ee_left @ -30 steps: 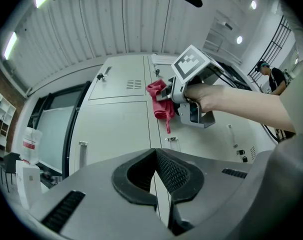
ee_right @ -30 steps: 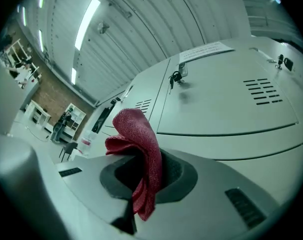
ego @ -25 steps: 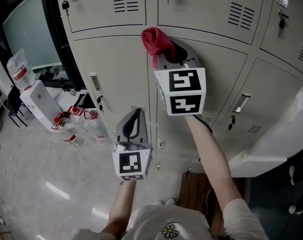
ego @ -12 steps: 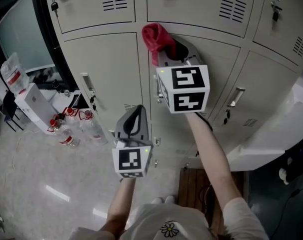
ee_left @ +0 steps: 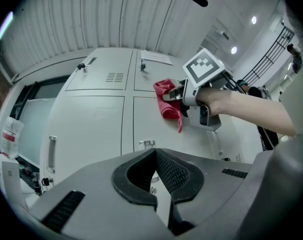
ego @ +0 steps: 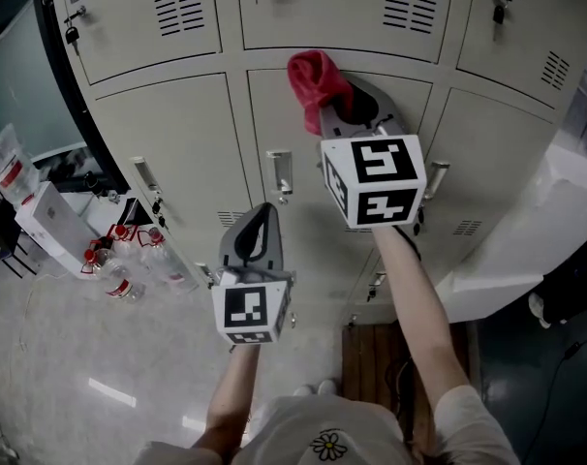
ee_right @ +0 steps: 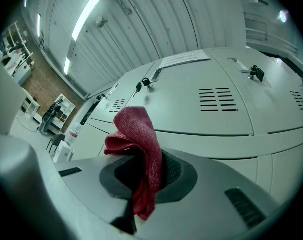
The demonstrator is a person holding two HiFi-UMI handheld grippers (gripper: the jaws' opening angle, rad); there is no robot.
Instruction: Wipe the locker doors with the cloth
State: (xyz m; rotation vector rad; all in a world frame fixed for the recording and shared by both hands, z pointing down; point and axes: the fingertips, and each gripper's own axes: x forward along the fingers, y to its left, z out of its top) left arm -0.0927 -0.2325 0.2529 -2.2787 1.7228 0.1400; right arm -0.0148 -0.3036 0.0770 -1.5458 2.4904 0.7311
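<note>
At the left edge of the head view, a white box stands on the floor. Just to its right are several clear plastic bottles with red caps and red labels. The print on them is too small to read, and I cannot tell how full they are. The beige locker doors fill the upper part of the frame and all of them are closed. Below the centre, the left gripper has its jaws pressed together with nothing between them. In the upper centre, the right gripper is clenched on the red cloth, which lies against the top of the middle door. In the right gripper view, a white paper sheet is stuck on an upper door, but its writing is not legible.
</note>
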